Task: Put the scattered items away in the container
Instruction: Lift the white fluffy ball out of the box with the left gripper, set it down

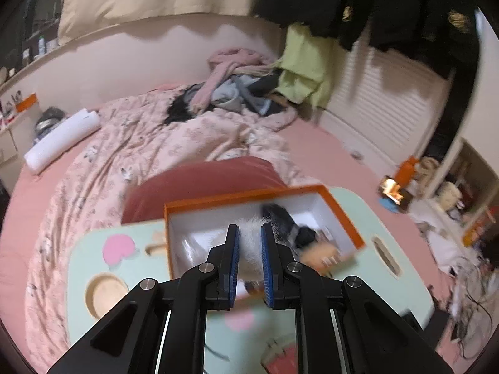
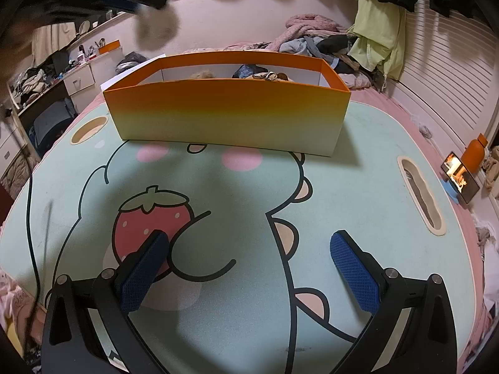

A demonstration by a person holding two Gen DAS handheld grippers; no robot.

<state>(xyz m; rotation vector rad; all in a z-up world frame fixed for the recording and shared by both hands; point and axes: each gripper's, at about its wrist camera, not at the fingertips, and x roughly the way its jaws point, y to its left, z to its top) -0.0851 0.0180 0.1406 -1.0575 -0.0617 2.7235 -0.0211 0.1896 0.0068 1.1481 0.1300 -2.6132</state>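
My left gripper [image 1: 250, 230] is shut on a white fluffy item [image 1: 251, 243] and holds it above the open orange box [image 1: 343, 215]. The box holds a black item [image 1: 280, 218] and a peach-coloured item [image 1: 318, 255]. In the right wrist view the left gripper [image 2: 146, 0] hangs blurred with the fluffy item [image 2: 157, 28] above the box's left end [image 2: 230, 112]. My right gripper [image 2: 249, 249] is open and empty, low over the mint cartoon table [image 2: 218, 202], well in front of the box.
The table [image 1: 386, 215] sits on a bed with a pink quilt [image 1: 140, 143] and a clothes pile [image 1: 237, 87]. A phone on a stand [image 2: 460, 176] and an orange bottle [image 2: 474, 152] are at the right. A cable [image 2: 29, 205] runs along the table's left.
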